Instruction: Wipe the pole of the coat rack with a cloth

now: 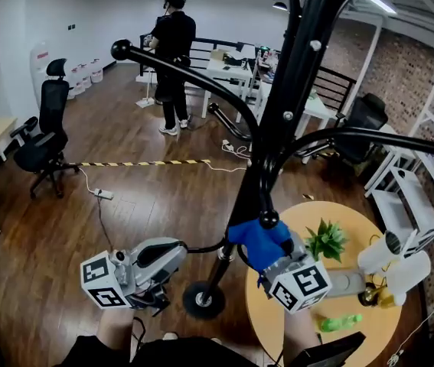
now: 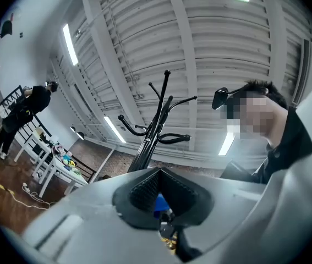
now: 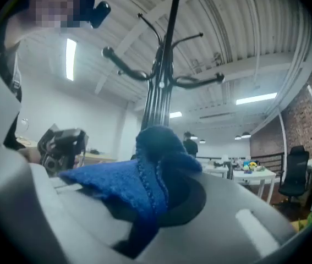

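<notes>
1. Wiping is the step in hand, as I judge it. The right tongs (image 1: 272,252) are clenched on the blue cloth (image 1: 256,239), and the cloth sits bunched against the lower part of the black pole (image 1: 278,128), below the curved arms and well above the round base (image 1: 203,300).
2. In the right gripper view the cloth drapes over both jaws, with the pole rising straight behind it. Contact looks likely, though the exact touch line is covered by the cloth.
3. The left tongs (image 2: 159,176) are closed, pad to pad, with nothing gripped. In the head view they hang low, beside the pole near its base.
4. Next move (judgement): slide the cloth along the pole with steady side pressure, working round the arm joints. The left tongs could steady the rack if it rocks.
5. Count:
   - One cloth.
   - One coat rack with one pole.
   - Two pairs of tongs.
   - One round counter (image 1: 354,228), just right of the rack, carrying one green plant (image 1: 326,239) and one green bottle (image 1: 341,323).
</notes>
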The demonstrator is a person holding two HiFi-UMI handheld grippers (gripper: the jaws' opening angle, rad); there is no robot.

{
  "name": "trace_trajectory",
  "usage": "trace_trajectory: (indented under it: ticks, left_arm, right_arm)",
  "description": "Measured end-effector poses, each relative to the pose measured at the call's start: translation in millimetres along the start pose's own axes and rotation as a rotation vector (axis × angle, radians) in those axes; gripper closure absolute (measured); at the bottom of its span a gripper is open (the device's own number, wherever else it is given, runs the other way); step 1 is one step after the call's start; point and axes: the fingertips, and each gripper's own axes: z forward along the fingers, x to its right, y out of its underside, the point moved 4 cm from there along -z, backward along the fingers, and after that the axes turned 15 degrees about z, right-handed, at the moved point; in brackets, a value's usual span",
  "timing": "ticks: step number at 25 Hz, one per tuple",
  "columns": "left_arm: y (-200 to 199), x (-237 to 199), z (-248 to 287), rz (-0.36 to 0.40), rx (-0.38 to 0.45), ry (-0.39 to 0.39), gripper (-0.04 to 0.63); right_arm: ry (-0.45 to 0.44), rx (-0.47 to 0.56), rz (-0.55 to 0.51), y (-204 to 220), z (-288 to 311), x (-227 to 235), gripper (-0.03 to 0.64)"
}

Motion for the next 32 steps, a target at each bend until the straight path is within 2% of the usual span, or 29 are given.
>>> trace_trajectory:
  ticks: [2, 5, 6, 8, 11, 15, 19, 22, 25, 27, 29, 32]
  left_arm:
    - [3.6, -0.6, 7.4, -0.012, -0.004, 0.016, 0.601]
    - [10.0, -4.8, 18.2, -0.02, -0.017, 0.04, 0.603]
    - [12.4, -5.4, 22.5, -0.022, -0.022, 0.052, 0.603]
    - [16.6, -4.5, 31.8, -0.032, -0.028, 0.082, 0.601]
    - [20.3, -2.4, 43.2, -0.045, -0.027, 0.118, 0.601]
    - [23.6, -2.3, 47.1, -0.057, -0.028, 0.13, 0.603]
    - [20.9, -2.0, 42.8, -0.052, -0.024, 0.121, 0.601]
    - [14.9, -2.9, 33.1, -0.041, -0.02, 0.101, 0.602]
    - [9.4, -2.9, 19.1, -0.028, -0.014, 0.075, 0.601]
    - [5.5, -2.8, 9.3, -0.016, -0.01, 0.055, 0.602]
    - [0.6, -3.1, 0.0, -0.001, -0.005, 0.035, 0.603]
    - [-8.4, -3.2, -11.1, 0.022, 0.002, 0.017, 0.602]
  right_arm:
    - [0.015, -0.172, -0.023, 42.6, 1.3, 7.8, 0.595]
    - [0.016, -0.508, -0.136, 105.9, 4.7, 14.3, 0.595]
    - [0.014, -0.588, -0.16, 119.2, 3.2, 14.4, 0.595]
    - [0.037, -0.637, -0.155, 125.6, -7.5, 15.6, 0.595]
    - [0.076, -0.598, -0.085, 111.9, -35.7, 20.0, 0.595]
    - [0.073, -0.54, 0.038, 95.8, -60.1, 22.7, 0.595]
    - [0.039, -0.523, 0.056, 101.4, -47.1, 21.8, 0.595]
    - [0.039, -0.467, 0.071, 99.7, -24.8, 23.4, 0.595]
    - [0.016, -0.36, 0.175, 85.0, -3.9, 24.3, 0.595]
    - [0.021, -0.281, 0.195, 64.7, 3.9, 25.2, 0.595]
    - [0.0, -0.172, 0.216, 31.4, 4.7, 22.8, 0.595]
    - [-0.086, 0.04, 0.231, -37.1, 0.8, 5.7, 0.595]
